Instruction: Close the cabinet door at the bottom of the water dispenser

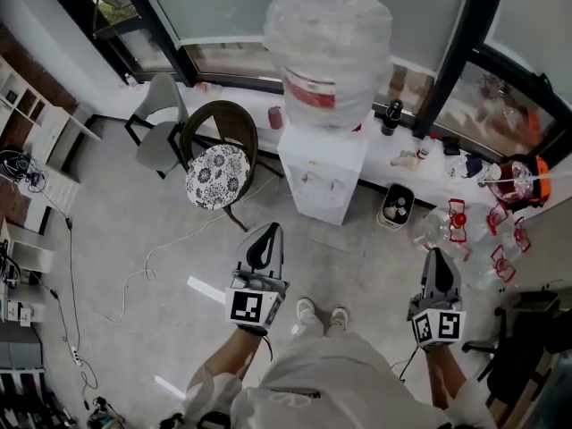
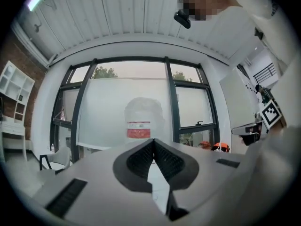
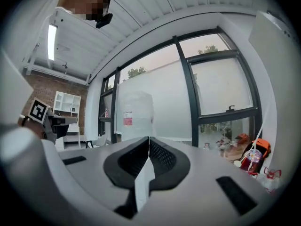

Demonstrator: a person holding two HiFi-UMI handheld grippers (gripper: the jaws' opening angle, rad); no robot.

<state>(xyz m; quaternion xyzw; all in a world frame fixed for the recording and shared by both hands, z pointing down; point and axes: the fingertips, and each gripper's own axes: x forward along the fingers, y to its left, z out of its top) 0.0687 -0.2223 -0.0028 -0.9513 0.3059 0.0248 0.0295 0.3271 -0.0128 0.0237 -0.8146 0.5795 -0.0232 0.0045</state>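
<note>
Chair: a round flower-print seat, on the floor to the left of the dispenser.
Left gripper: I hold it out level in front of me. Its jaws are squeezed tight together with nothing in them. It hangs in the air, well apart from the dispenser.
Dispenser: a white box by the window, ahead of me and between my two grippers. A big clear bottle with a red label sits on top.
Door: low on the dispenser's front. From up here I cannot tell if it is shut.
Shoes: mine, on the floor, facing the dispenser.
Bin: just right of the dispenser.
Right gripper: also held level, jaws clenched on nothing, touching nothing.
</note>
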